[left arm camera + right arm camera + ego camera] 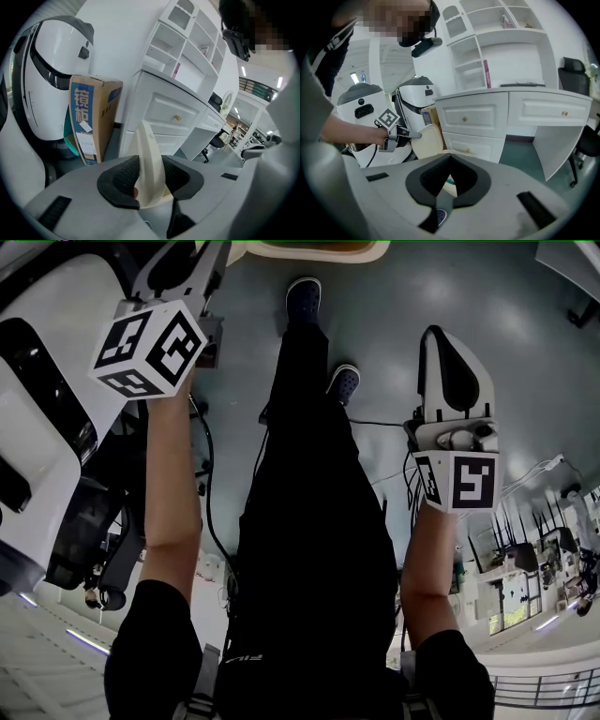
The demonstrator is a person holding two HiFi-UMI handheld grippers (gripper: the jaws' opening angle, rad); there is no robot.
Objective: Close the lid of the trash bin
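— Where is the lid (pixel 147 138)?
— Up on edge, close to upright. It is cream and stands just in front of the white drawers (pixel 173 115).

— Is anything holding it?
— The left gripper (pixel 150 164) has it by the near rim. Its dark pads (pixel 123 177) press on the two faces, one from the left and one from the right, with only the lid's thickness between them.

— And the bin (pixel 370 251)?
— Only a strip of its cream rim shows, at the far edge of the head view, beyond the person's shoes (pixel 303 298). The inside looks greenish and the mouth is uncovered. The body is out of sight.

— What about the right gripper (pixel 449 157)?
— It hangs to the right of the left one and nearer to the person, well apart from the lid. Its jaws are drawn together, the tips meeting at the far end, with nothing in them. Through the slot behind the tips a bit of cream and teal shows below. I cannot tell what that is.

— What lies around all this?
— In the right gripper view the left gripper reaches in from the left with the lid at its tip. Left of the lid a brown box (pixel 93 119) with blue print stands beside a white machine (pixel 51 70). Open shelves (pixel 506 28) rise above the drawers. At the far right there is a dark chair (pixel 576 75). The floor (pixel 525 324) is grey-green.
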